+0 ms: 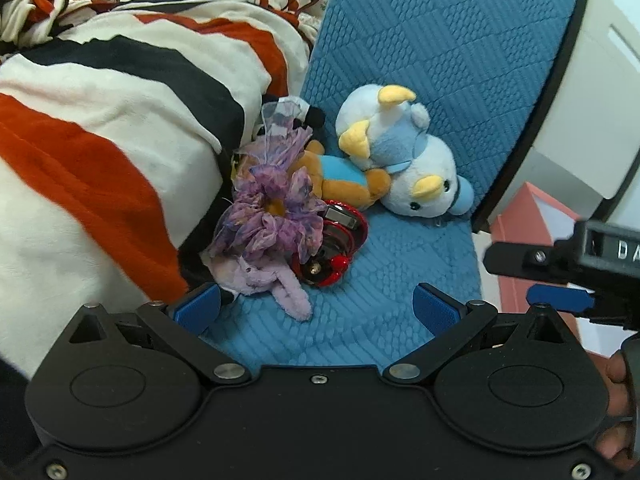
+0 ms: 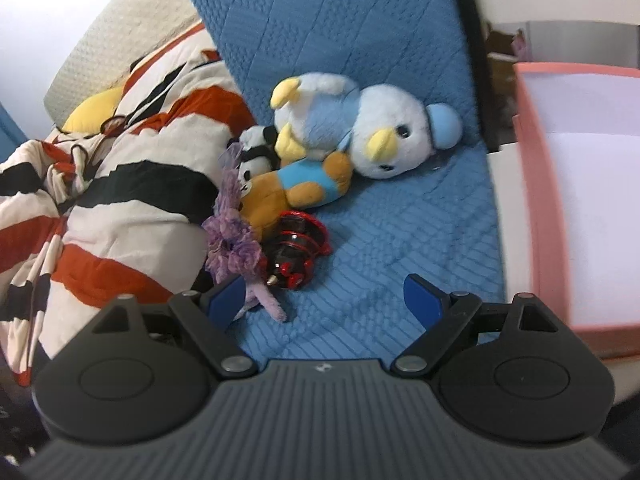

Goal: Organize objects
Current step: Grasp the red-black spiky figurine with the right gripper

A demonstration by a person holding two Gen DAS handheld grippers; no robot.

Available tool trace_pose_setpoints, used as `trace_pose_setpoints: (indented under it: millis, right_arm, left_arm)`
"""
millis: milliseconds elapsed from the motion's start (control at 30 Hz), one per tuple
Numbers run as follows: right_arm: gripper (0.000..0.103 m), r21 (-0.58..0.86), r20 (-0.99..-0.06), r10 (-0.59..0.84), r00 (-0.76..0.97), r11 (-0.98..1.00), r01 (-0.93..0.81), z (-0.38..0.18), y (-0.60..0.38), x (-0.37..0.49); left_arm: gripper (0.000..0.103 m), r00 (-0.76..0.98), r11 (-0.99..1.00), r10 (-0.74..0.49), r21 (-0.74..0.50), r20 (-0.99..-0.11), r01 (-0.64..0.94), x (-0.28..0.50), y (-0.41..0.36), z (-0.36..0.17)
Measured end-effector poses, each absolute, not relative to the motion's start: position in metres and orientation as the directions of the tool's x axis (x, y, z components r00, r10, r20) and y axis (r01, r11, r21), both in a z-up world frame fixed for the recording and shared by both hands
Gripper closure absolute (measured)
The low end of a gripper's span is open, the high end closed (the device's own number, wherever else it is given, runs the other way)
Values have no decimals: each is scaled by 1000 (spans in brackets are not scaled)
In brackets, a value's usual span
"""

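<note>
Sideways, pale-blue penguin plush [image 2: 372, 128] lies against brown bear [image 2: 296, 192].

My left gripper [image 1: 316, 304] and right gripper [image 2: 324, 300] both hang open and empty above the blue cushion [image 1: 400, 260].

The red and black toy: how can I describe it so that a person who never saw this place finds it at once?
Look at the blue quilted cushion beside the striped blanket. A heap of soft toys lies there, and the red and black toy sits at its near edge, below the brown plush. It alone is hard and shiny.
</note>
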State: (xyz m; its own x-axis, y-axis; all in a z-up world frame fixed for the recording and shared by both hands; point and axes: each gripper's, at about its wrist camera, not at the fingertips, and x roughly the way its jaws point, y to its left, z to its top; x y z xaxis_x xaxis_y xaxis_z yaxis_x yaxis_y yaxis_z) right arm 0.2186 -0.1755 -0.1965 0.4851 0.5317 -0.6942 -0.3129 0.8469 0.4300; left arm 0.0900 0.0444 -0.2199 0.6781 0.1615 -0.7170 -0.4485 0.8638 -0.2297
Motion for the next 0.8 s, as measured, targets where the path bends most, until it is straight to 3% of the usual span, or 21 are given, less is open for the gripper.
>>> trace_pose_setpoints:
  millis: [267, 533, 800]
  right_arm:
    - [15, 552, -702, 627, 337, 779, -297, -226, -148, 272]
    - [15, 571, -740, 637, 218, 765, -298, -264, -114, 318]
    - [21, 554, -787, 609, 97, 766, -325, -305, -82, 344]
  left_arm:
    - [1, 610, 844, 187, -191, -770, -501, 128, 56, -253]
    - [1, 550, 832, 217, -142, -806, -536, 154, 67, -285]
    - [7, 520, 819, 256, -103, -814, -565, 163, 74, -303]
